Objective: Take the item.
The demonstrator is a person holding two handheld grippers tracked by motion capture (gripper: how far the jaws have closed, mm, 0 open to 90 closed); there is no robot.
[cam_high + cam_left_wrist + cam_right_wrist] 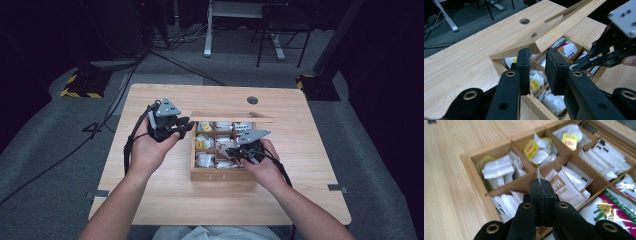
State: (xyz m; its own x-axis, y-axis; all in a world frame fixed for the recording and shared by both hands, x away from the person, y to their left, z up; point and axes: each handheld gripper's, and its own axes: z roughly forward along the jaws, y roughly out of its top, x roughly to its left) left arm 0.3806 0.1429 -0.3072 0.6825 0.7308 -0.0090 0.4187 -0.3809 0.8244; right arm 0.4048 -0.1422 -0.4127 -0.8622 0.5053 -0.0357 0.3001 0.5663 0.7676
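Observation:
An open wooden box (220, 175) with divided compartments sits mid-table, its lid (232, 118) raised at the back. It holds white sachets (499, 167), yellow-tagged tea bags (531, 147), a brown-printed sachet (564, 186) and flowered packets (614, 205). My right gripper (231, 151) hangs over the box's near right compartments. Its jaws (540, 185) are shut on a thin white packet (538, 173), seen edge-on as a sliver above the tips. My left gripper (186, 125) hovers at the box's left side. Its jaws (537, 67) stand a little apart with nothing between them.
The light wooden table (165, 200) has a round cable hole (252, 100) behind the box. The raised lid (564, 26) slopes over the back compartments. The other gripper (584, 62) reaches in from the right in the left gripper view. Cables and desk legs lie on the floor beyond.

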